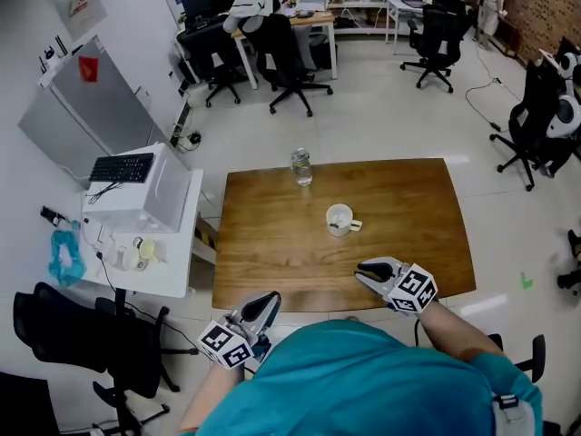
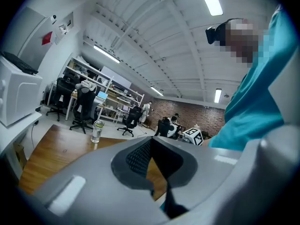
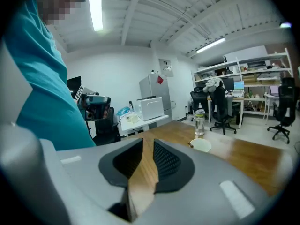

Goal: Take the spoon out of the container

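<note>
A white cup [image 1: 339,218] stands near the middle of the wooden table [image 1: 272,243]. A short pale piece [image 1: 354,226] juts from its right side; I cannot tell whether that is the spoon or the cup's handle. In the right gripper view the cup [image 3: 200,145] sits far ahead, with a small dark tip at its left rim. My right gripper [image 1: 368,269] hovers over the table's near edge, short of the cup. Its jaws [image 3: 148,142] stand a little apart with nothing between them. My left gripper [image 1: 270,298] [image 2: 150,139] is off the near left corner, tips together, empty.
A clear water bottle [image 1: 301,166] [image 3: 199,121] [image 2: 97,130] stands at the table's far edge. A white side cabinet [image 1: 172,271] with a printer [image 1: 159,184] and keyboard is left of the table. A black chair [image 1: 64,334] is at near left; office chairs stand beyond.
</note>
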The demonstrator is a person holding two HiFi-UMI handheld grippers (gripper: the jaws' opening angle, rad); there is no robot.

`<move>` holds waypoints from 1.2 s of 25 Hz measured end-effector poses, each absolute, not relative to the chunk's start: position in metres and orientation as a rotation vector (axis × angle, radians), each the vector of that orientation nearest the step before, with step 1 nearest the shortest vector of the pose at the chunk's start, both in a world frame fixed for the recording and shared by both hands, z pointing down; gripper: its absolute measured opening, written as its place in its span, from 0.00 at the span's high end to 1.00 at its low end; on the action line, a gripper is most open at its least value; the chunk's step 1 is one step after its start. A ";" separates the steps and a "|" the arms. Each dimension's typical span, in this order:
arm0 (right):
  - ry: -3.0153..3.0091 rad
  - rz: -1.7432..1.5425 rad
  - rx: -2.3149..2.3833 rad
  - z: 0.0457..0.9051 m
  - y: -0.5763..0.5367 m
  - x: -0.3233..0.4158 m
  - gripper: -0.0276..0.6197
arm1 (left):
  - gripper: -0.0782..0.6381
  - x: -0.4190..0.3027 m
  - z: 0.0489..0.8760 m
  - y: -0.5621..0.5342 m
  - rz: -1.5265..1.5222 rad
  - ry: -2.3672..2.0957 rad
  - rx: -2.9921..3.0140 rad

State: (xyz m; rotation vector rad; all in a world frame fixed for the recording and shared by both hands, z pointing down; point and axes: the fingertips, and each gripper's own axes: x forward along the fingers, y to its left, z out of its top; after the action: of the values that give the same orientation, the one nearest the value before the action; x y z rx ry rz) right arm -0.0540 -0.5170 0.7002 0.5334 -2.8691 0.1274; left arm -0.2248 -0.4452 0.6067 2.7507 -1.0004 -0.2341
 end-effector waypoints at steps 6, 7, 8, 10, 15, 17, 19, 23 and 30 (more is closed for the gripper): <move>-2.748 0.062 0.550 0.743 -0.640 -0.074 0.75 | 0.89 -0.227 0.628 -0.525 -0.193 -1.023 2.703; -2.723 0.045 0.556 0.750 -0.657 -0.082 0.74 | 0.89 -0.232 0.630 -0.537 -0.193 -1.015 2.696; -2.692 0.022 0.559 0.758 -0.675 -0.091 0.72 | 0.89 -0.238 0.633 -0.551 -0.194 -1.002 2.689; -2.609 -0.022 0.558 0.779 -0.706 -0.111 0.70 | 0.89 -0.250 0.638 -0.575 -0.181 -0.961 2.694; -2.386 -0.067 0.566 0.838 -0.745 -0.142 0.69 | 0.89 -0.283 0.649 -0.610 -0.112 -0.857 2.708; -2.330 -0.086 0.559 0.856 -0.755 -0.144 0.70 | 0.89 -0.290 0.652 -0.624 -0.111 -0.837 2.699; -2.292 -0.083 0.571 0.870 -0.766 -0.144 0.71 | 0.89 -0.294 0.656 -0.635 -0.104 -0.817 2.698; -2.258 -0.067 0.582 0.888 -0.776 -0.143 0.71 | 0.89 -0.300 0.664 -0.645 -0.086 -0.803 2.690; -2.267 -0.099 0.550 0.895 -0.774 -0.147 0.87 | 0.89 -0.306 0.663 -0.648 -0.076 -0.825 2.685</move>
State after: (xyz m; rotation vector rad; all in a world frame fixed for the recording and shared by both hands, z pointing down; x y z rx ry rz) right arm -0.1470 -0.7745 0.8947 0.5503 -2.2672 -0.0989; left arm -0.3057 -0.6476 0.6628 2.6848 -0.8246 -0.0760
